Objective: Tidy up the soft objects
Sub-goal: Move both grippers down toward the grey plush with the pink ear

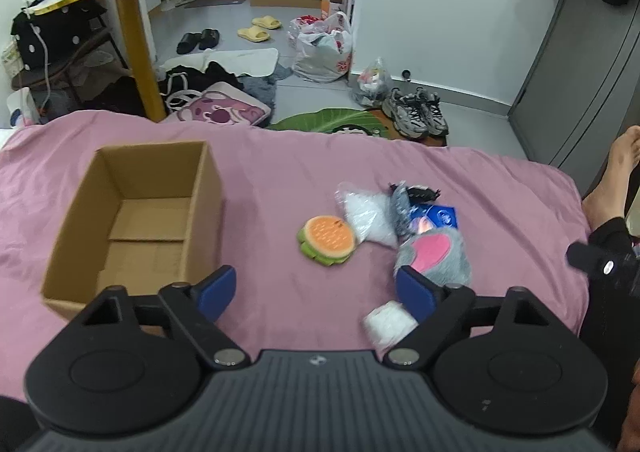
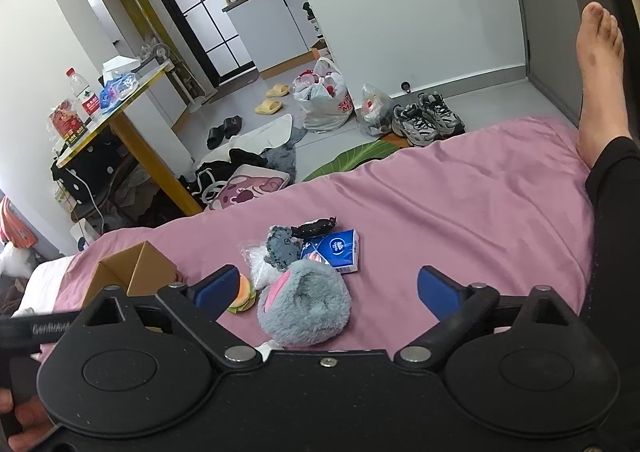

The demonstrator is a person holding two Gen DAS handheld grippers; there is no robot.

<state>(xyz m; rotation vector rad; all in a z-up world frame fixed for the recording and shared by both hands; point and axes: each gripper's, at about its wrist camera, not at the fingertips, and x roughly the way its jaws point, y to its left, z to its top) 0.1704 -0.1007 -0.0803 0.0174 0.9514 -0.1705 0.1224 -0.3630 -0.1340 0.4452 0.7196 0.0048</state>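
soft toys (image 1: 434, 252) lie ahead of the left gripper (image 1: 316, 292) and right gripper (image 2: 326, 290), both gaping empty, cardboard box (image 1: 132, 220) left.

On the bed (image 1: 280, 172): one cardboard box (image 1: 136, 220), one burger plush (image 1: 327, 240), one grey plush (image 1: 434, 256), one tissue pack (image 1: 442, 217), two clear bags (image 1: 370, 220), two grippers (image 1: 316, 292).

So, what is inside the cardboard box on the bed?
Nothing shows inside the cardboard box: only its bare bottom flaps. The near inner corner is hidden by its front wall. The toys, such as the burger toy, lie outside it on the pink bedsheet.
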